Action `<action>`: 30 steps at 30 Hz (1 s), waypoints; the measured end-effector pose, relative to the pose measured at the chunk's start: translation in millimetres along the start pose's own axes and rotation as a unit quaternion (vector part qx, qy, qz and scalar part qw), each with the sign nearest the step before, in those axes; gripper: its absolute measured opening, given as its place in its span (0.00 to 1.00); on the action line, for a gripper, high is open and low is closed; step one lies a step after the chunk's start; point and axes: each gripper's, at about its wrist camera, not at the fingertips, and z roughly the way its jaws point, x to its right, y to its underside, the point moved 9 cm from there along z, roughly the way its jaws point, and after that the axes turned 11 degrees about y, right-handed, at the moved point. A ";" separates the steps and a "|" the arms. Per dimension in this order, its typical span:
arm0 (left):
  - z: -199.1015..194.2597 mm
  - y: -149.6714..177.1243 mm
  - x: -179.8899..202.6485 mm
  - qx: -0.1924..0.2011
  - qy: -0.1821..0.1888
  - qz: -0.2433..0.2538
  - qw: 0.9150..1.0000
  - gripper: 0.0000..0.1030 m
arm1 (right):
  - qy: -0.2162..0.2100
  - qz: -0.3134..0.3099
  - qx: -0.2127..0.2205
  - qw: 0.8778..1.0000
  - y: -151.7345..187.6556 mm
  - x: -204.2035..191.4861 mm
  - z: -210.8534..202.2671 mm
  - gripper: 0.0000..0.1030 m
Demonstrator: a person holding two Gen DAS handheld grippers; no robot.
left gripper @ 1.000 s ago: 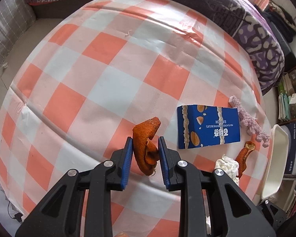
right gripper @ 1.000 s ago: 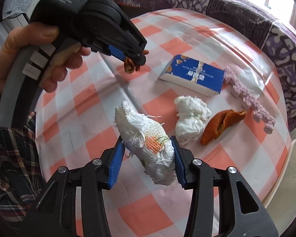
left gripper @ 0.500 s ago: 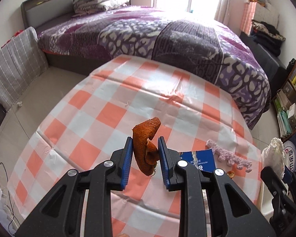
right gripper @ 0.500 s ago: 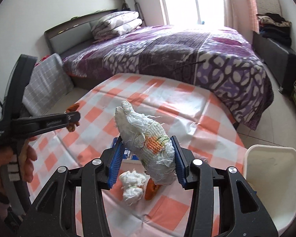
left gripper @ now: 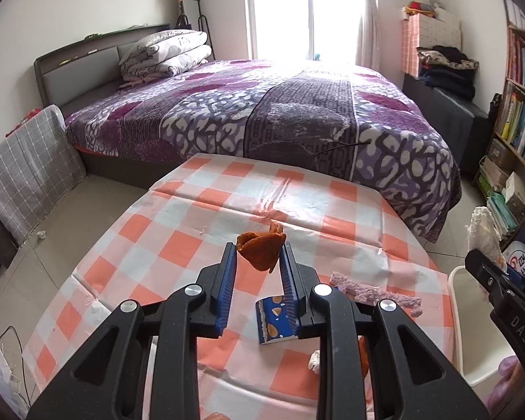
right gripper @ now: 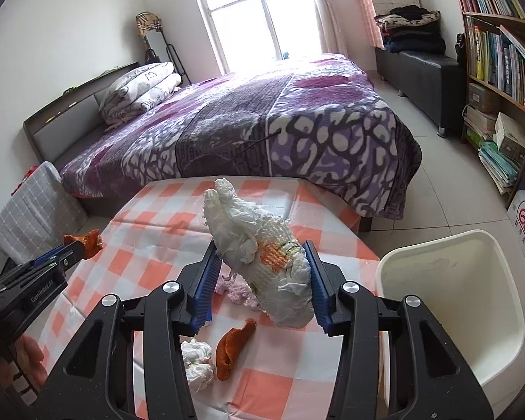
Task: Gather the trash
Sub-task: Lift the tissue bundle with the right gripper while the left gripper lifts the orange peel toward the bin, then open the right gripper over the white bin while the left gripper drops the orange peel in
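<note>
The left hand-held gripper is clamped on an orange peel, held above the table. The right hand-held gripper is clamped on a wad of tissue, with the white bin just to its right and another peel and tissue on the table below it.

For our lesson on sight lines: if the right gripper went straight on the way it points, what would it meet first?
Probably the orange-and-white checked tablecloth, near its far edge: the right gripper, gripping a crumpled white paper wad, points downward over it. Depth is unclear; it might clear the edge toward the purple patterned bedspread.
</note>
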 end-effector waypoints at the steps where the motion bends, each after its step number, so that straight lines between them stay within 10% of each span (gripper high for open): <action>1: -1.0 -0.1 5.1 0.002 0.003 0.005 1.000 0.22 | 0.003 0.004 0.001 1.000 -0.2 2.9 -0.8 0.43; 30: -8.3 -7.8 107.1 0.018 0.068 0.054 0.996 0.21 | 0.093 0.125 0.000 0.988 -13.8 119.8 -17.4 0.44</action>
